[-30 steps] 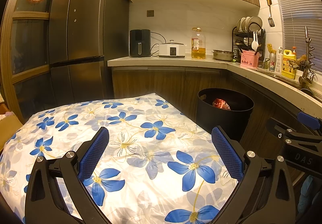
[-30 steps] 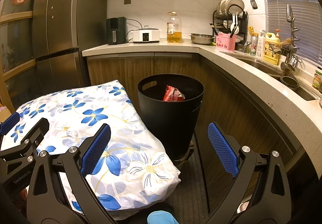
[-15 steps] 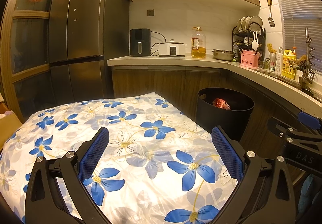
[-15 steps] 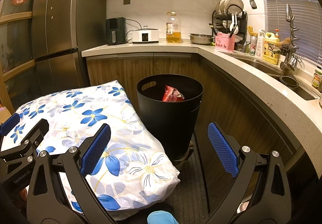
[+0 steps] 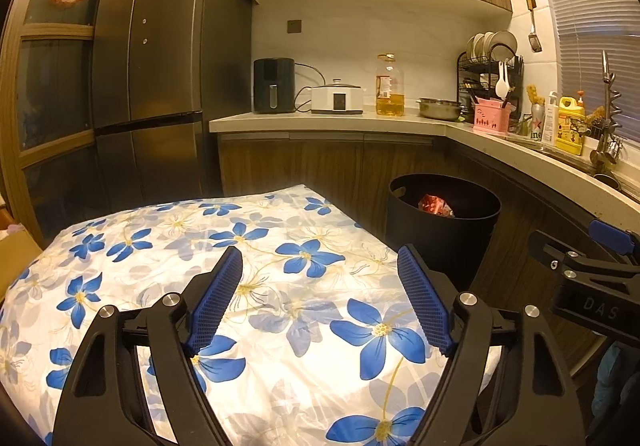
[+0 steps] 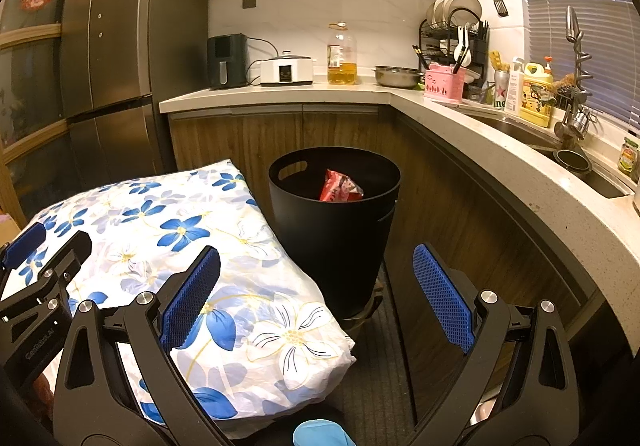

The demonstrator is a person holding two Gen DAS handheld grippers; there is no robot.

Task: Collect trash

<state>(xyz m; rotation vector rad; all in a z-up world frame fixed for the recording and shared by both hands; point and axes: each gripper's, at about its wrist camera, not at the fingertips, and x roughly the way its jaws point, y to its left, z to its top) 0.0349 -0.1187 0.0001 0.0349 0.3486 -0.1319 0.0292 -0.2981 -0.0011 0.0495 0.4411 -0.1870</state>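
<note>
— Left wrist view: left gripper (image 5: 320,286) is closing on nothing, over the flowered cloth (image 5: 168,254). Right gripper (image 6: 316,290) gapes wide, empty too.

— And the trash?

— A crinkly red wrapper (image 6: 339,187) lies inside the round black bin (image 6: 334,242). I'd scan the smooth cloth for leftovers before reaching anywhere.

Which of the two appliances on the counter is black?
The air fryer, beside the fridge, is black. The cooker to its right is white with a lid.
</note>
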